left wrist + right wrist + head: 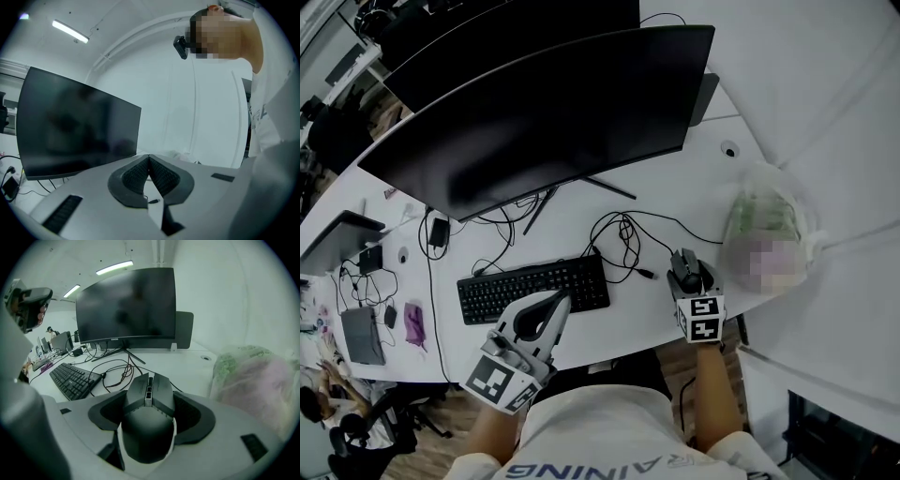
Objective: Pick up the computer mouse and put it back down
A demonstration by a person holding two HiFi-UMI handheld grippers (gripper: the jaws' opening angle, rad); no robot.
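The white desk (675, 187) carries a wide curved monitor (544, 103), dark, on a thin-legged stand, and to the right of it lies a bulging clear plastic bag (764, 234). A black keyboard (532, 288) lies in front of the monitor, toward the left. The left gripper (149, 160) hangs over the desk's front edge just before the keyboard. Its jaws are pressed together, the ribbed pads meeting along one line with nothing between them, and it touches nothing. The right gripper (150, 404) is near the desk's front edge, to the right of the keyboard and just left of the bag. Its jaws are spread only as wide as the computer mouse (149, 423) and close on it from both flanks, one dark pad against each side. The mouse is black and angular, with two long buttons split by a narrow wheel slot and a rounded back. It sits centred between the jaws, its back toward the gripper and its nose pointing away toward the monitor. Whether it rests on the desk or is raised off it cannot be told. A black cable (623, 234) lies in loose loops on the desk between the mouse and the monitor stand.
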